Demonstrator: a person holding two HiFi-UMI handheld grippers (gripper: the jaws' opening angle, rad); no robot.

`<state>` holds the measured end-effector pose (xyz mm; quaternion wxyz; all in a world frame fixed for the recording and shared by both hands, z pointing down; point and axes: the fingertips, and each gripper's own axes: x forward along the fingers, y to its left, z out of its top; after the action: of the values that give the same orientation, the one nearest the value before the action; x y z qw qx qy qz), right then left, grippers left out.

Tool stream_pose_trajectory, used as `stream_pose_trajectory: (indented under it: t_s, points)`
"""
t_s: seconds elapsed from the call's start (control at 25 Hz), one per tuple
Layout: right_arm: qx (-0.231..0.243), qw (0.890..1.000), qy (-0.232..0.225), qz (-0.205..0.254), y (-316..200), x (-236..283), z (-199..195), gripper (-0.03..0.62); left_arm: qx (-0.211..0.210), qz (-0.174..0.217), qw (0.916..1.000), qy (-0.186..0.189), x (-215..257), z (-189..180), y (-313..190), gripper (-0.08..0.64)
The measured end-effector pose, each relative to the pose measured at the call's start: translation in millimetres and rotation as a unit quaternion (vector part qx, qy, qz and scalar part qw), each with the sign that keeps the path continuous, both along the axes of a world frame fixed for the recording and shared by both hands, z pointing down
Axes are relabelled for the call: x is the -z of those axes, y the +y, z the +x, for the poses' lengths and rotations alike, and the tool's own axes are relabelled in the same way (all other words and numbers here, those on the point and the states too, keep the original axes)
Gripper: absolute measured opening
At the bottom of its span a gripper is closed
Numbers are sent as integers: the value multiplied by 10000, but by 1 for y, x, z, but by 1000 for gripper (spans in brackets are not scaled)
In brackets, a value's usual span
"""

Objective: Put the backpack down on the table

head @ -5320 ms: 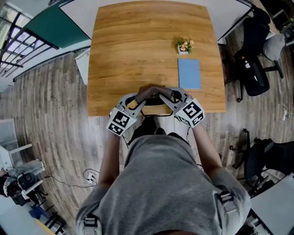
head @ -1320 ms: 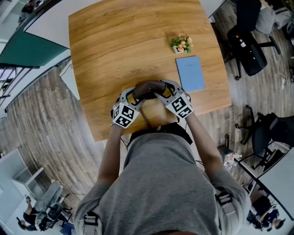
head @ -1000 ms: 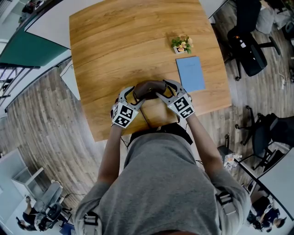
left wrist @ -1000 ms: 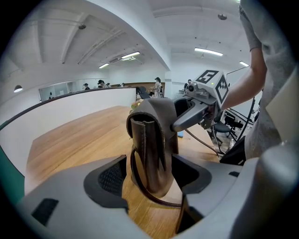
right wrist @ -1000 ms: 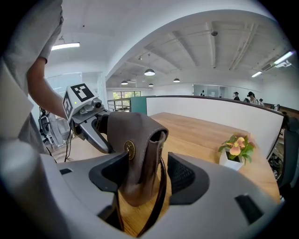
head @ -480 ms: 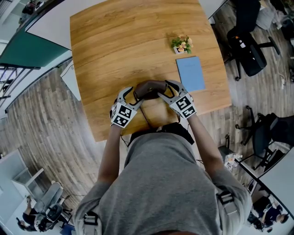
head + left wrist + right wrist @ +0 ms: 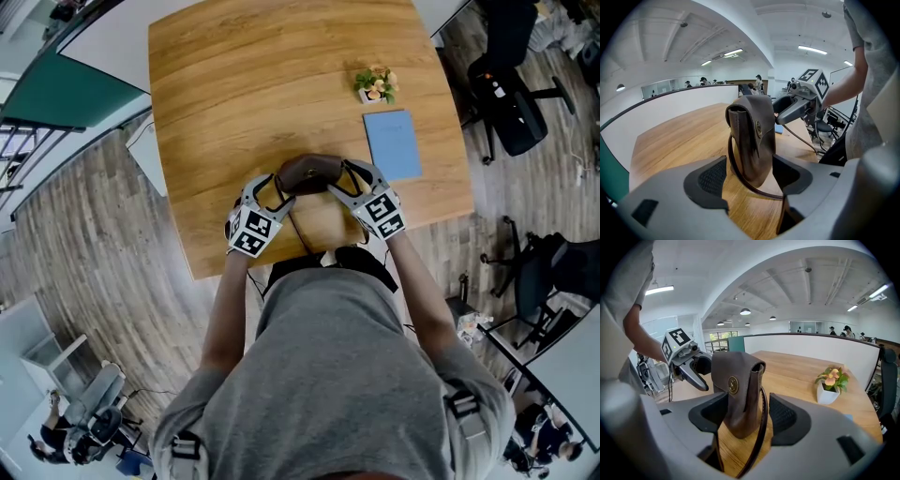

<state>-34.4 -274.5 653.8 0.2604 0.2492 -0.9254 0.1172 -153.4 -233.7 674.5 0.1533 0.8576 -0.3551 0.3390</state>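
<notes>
My left gripper [image 7: 750, 178] has its jaws spread wide around the upright brown backpack [image 7: 752, 136]. One pad lies against the leather, and wood shows between the bag and the other pad. My right gripper [image 7: 750, 414] is parted the same way, with the dark strap [image 7: 758, 439] looping through the gap beside one pad. Neither pair clamps the bag. I cannot tell whether its base quite touches the wooden surface [image 7: 244, 84].

From above, both forearms reach forward and the grippers angle inward, meeting at the bag near the surface's lower edge. Only the gripper views show the round brass emblem on its flap. Only the head view shows the blue notebook [image 7: 392, 143] right of the bag, with a small potted plant [image 7: 376, 84] above it.
</notes>
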Motion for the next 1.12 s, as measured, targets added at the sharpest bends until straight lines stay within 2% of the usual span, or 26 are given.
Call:
stream_pose_trajectory:
  t_s: [0.24, 0.6, 0.92, 1.04, 1.12]
  points:
    - [-15, 10000, 15, 12, 13, 4, 7, 290, 231, -24, 9997, 102, 5, -4, 15, 308]
    - [-211, 9997, -82, 93, 33, 17, 24, 298, 167, 87, 9998, 49, 14, 7, 34, 308]
    - [-91, 9997, -219, 92, 59, 24, 38, 291, 254, 136, 9991, 323, 27, 21, 59, 307]
    - [-3, 9996, -259, 123, 69, 26, 42, 266, 325, 212, 9988, 309, 33, 26, 66, 304]
    - [51, 9992, -378, 153, 76, 31, 43, 232, 365, 230, 9985, 325, 37, 29, 72, 275]
